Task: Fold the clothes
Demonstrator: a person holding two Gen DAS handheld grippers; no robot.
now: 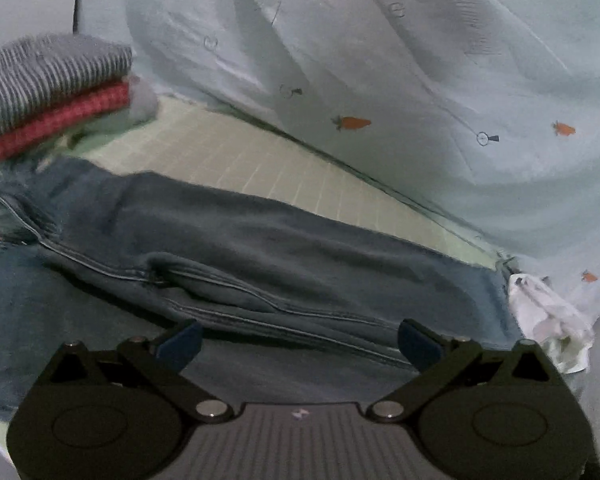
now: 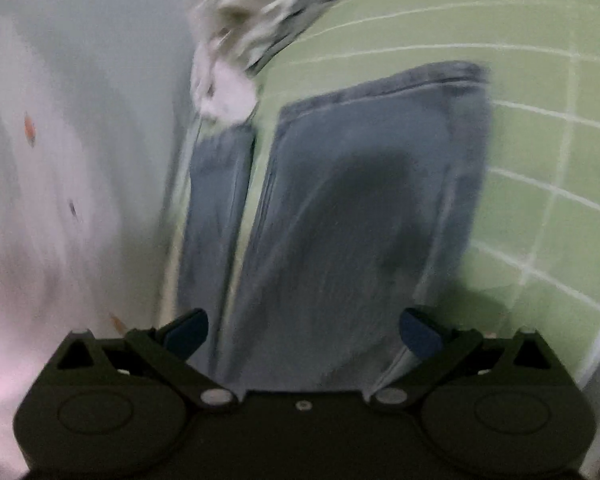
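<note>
Jeans (image 1: 228, 240): heavy, limp denim, lying ahead of both finger pairs. Left gripper (image 1: 298, 342), right gripper (image 2: 304, 334): fingers apart, empty. You grip thick hem (image 2: 384, 84) or waistband; seams resist slipping.

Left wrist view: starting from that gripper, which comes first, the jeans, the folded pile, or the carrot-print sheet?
1. Jeans, right in front of the open left gripper.
2. Folded pile, far left, striped piece on top of red. Its order against the sheet is close.
3. Carrot-print sheet, hanging across the back and right.
</note>
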